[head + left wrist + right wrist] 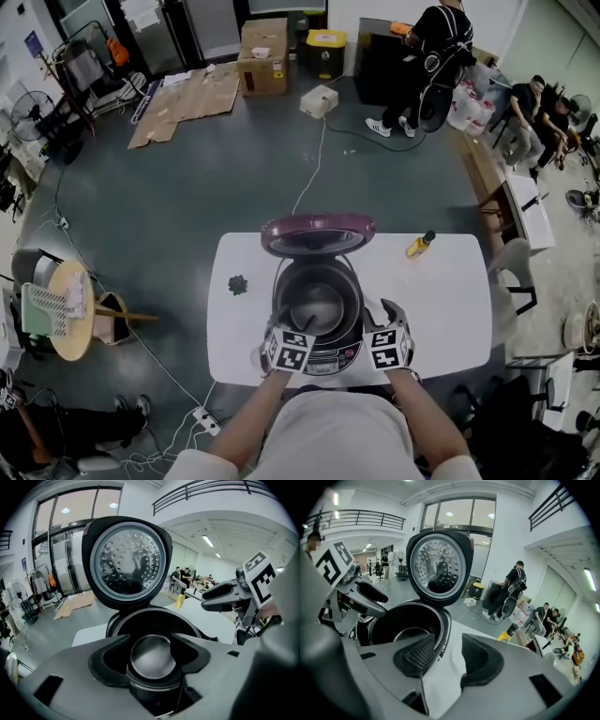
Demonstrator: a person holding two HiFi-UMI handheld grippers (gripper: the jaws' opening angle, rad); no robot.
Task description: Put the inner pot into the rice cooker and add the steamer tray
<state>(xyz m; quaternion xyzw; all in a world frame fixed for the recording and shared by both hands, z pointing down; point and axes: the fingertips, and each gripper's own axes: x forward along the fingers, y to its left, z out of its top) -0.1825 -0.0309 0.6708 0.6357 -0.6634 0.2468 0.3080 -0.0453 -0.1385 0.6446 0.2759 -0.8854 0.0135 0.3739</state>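
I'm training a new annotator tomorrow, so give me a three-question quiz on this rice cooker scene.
1. True or false: the lid of the rice cooker is shut.
2. In the head view, what is on the white table to the right of the cooker? A) a yellow bottle B) a mug C) a spoon
3. Fill in: the left gripper and the right gripper both have their jaws ____, with nothing held.
Key: 1 false, it stands open; 2 A; 3 open.
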